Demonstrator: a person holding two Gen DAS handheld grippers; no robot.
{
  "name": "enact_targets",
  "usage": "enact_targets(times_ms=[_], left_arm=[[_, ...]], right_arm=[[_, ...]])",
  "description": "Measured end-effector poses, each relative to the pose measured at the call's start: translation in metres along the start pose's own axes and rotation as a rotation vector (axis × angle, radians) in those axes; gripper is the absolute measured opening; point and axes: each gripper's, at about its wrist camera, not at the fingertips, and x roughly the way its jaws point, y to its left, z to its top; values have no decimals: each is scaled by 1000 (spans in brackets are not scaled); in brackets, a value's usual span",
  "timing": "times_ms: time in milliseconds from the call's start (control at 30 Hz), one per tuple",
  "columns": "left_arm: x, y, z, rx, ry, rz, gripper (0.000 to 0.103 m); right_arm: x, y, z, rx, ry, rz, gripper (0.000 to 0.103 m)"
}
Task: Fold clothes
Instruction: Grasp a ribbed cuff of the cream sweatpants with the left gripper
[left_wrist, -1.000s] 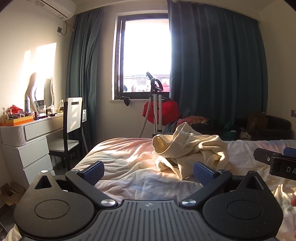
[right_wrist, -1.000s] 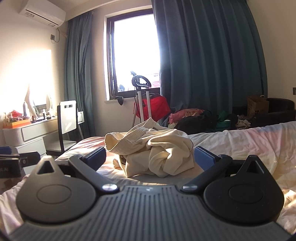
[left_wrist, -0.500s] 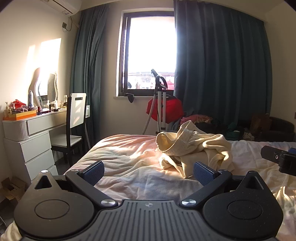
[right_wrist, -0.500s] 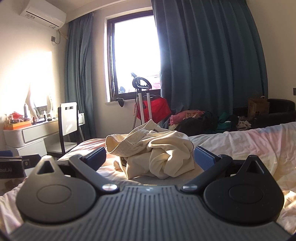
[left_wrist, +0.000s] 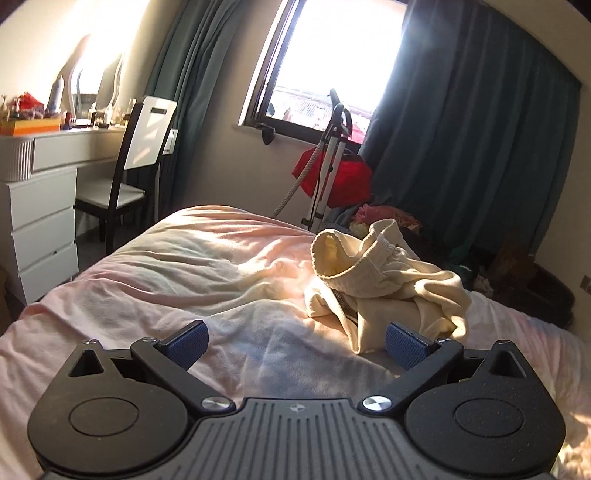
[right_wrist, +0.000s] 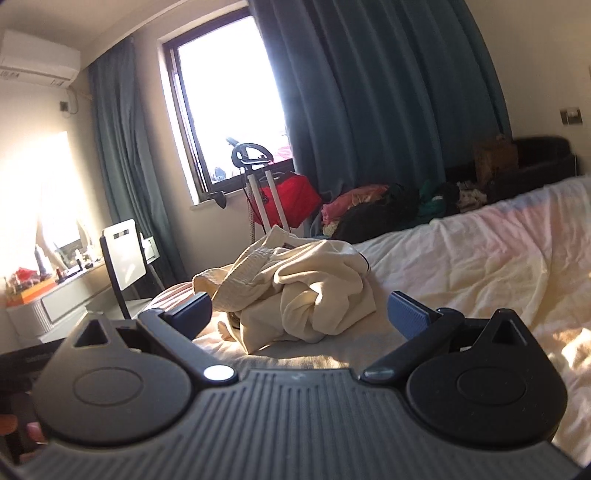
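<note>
A crumpled cream garment (left_wrist: 384, 284) with a ribbed hem lies bunched on the pale pink bed sheet (left_wrist: 207, 280). My left gripper (left_wrist: 295, 343) hovers low over the sheet, open and empty, with the heap just ahead of its right blue pad. In the right wrist view the same cream garment (right_wrist: 295, 288) sits straight ahead between the spread fingers of my right gripper (right_wrist: 299, 314), which is open and holds nothing. Neither gripper touches the cloth.
A white dresser (left_wrist: 40, 206) with a mirror and a white-backed chair (left_wrist: 144, 147) stand left of the bed. A garment steamer (left_wrist: 328, 162), a red bag (left_wrist: 340, 177) and a pile of clothes (right_wrist: 354, 206) sit under the window. Dark curtains hang behind. Bare sheet (right_wrist: 498, 266) spreads to the right.
Both grippers have tilted and dropped closer to the bed and the cream heap. The right gripper is no longer seen in the left wrist view. Both stay open.
</note>
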Motion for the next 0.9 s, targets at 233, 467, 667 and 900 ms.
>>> enact_targets(times_ms=[233, 467, 667, 900], left_arm=[[118, 13, 40, -301, 48, -32, 103], [227, 15, 59, -611, 80, -64, 103], [287, 9, 59, -723, 84, -92, 89], [303, -5, 61, -695, 148, -43, 34]], right_arm=[[24, -33, -12, 60, 22, -16, 103], [66, -38, -29, 92, 123, 57, 103], [100, -34, -52, 121, 208, 82, 103], [125, -38, -70, 177, 269, 76, 103]])
